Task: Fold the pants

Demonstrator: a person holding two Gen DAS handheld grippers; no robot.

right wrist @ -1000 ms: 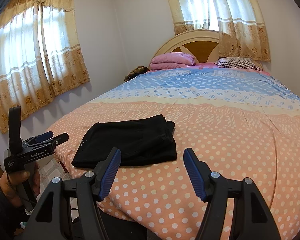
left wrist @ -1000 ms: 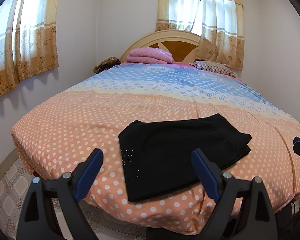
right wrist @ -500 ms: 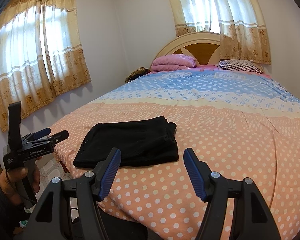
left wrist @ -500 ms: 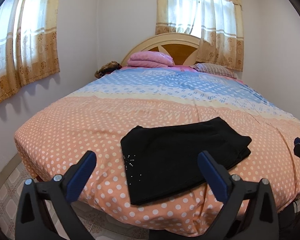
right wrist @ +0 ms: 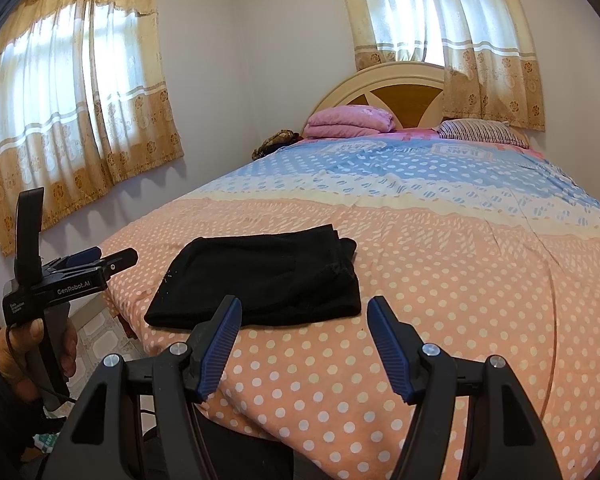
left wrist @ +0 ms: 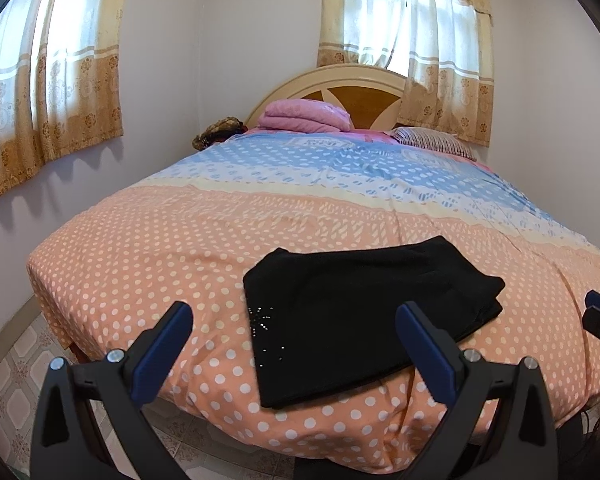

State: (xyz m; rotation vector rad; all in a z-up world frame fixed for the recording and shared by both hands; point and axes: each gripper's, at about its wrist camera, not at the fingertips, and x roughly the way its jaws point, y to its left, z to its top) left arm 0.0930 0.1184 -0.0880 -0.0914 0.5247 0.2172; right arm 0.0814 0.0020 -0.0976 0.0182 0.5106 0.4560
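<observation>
Black pants [left wrist: 360,312] lie folded into a flat rectangle near the foot edge of the bed; they also show in the right wrist view [right wrist: 264,276]. Small sparkly studs mark their near left corner. My left gripper [left wrist: 294,314] is open and empty, held back from the bed edge in front of the pants. My right gripper [right wrist: 304,308] is open and empty, just off the foot edge, to the right of the pants. The left gripper also shows from the side in the right wrist view [right wrist: 112,258], held in a hand.
The bed [left wrist: 180,240] has an orange and blue polka-dot cover. A folded pink blanket [left wrist: 304,116] and a striped pillow [left wrist: 432,142] lie by the headboard. Curtained windows are on the left and back walls. Tiled floor [left wrist: 8,376] lies left of the bed.
Both grippers have drawn back slightly from the bed and tilted a little. The pants have not moved. Both grippers stay open.
</observation>
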